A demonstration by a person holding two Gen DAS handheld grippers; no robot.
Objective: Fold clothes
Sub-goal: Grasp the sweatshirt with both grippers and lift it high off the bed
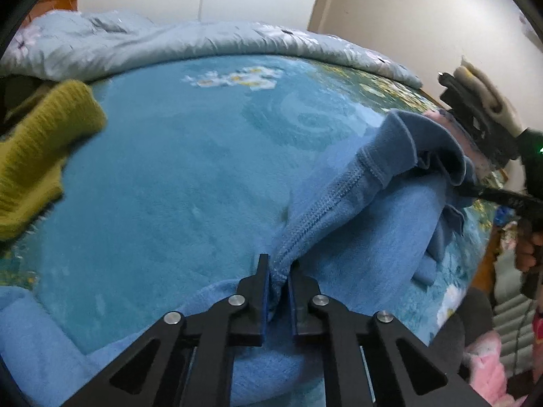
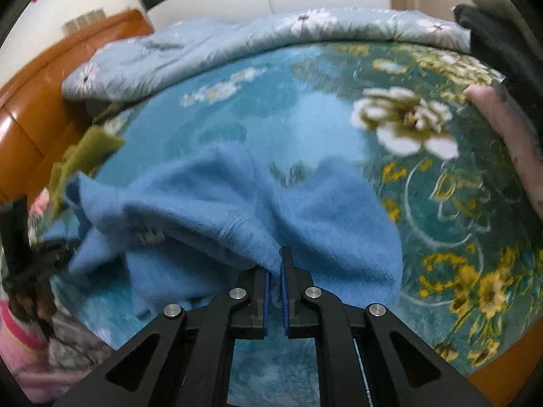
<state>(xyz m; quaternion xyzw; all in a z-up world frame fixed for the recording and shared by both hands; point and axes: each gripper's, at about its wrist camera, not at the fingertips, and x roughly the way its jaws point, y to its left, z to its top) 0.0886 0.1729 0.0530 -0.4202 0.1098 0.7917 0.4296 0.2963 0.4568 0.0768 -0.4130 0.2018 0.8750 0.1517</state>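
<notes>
Gripping the ribbed hem of the blue sweater (image 1: pixel 356 210) with the left tool (image 1: pixel 279 271), above the bed (image 1: pixel 163 176). Pinching another edge, probably the same sweater, with the right tool (image 2: pixel 275 264). Lying nearby: a yellow knit (image 1: pixel 37 149).

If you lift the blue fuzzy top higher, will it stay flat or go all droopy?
Probably droopy: the blue fleece top already sags in soft folds between the left gripper and the right gripper. Its fuzzy surface likely grips the pads, so it shouldn't slip.

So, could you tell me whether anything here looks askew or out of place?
Nothing looks damaged. The blue garment is bunched and hangs unevenly between the left gripper and the right gripper, so it is not flat on the floral bedspread.
</notes>
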